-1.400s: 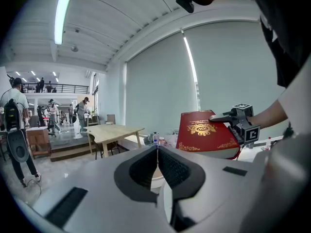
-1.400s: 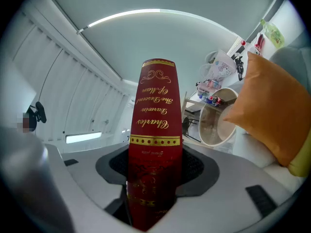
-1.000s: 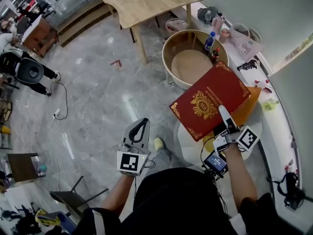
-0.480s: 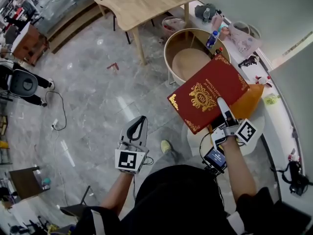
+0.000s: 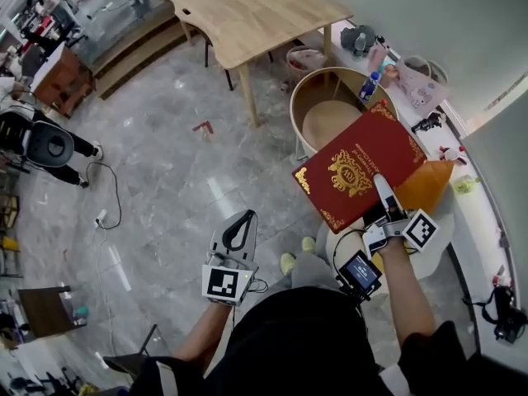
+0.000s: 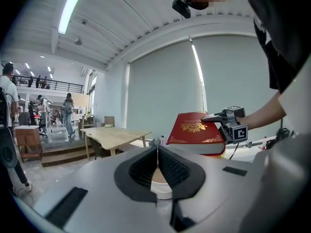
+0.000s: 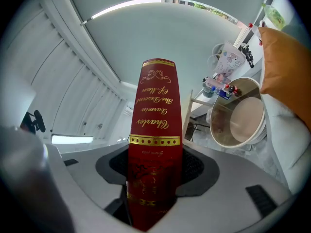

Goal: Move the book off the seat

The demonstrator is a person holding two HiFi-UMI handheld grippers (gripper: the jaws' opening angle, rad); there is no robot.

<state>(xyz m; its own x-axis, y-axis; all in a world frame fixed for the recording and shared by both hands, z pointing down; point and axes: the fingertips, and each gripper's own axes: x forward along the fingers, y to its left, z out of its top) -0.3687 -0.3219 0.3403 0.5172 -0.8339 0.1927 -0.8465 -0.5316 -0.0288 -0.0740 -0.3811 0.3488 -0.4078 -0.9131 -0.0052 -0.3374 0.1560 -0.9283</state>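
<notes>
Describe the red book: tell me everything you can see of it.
The red book is a thick hardcover. Its cover is stamped with a gold crest and corner ornaments, the spine carries gold script, and the page edges are pale. It is held in the air, cover up and roughly level, partly over the orange cushion. Only the right gripper touches it, clamped across both covers at the spine.

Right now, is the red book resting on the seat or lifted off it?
Lifted off: the right gripper clamps the red book by its spine, raised above the orange cushion.
</notes>
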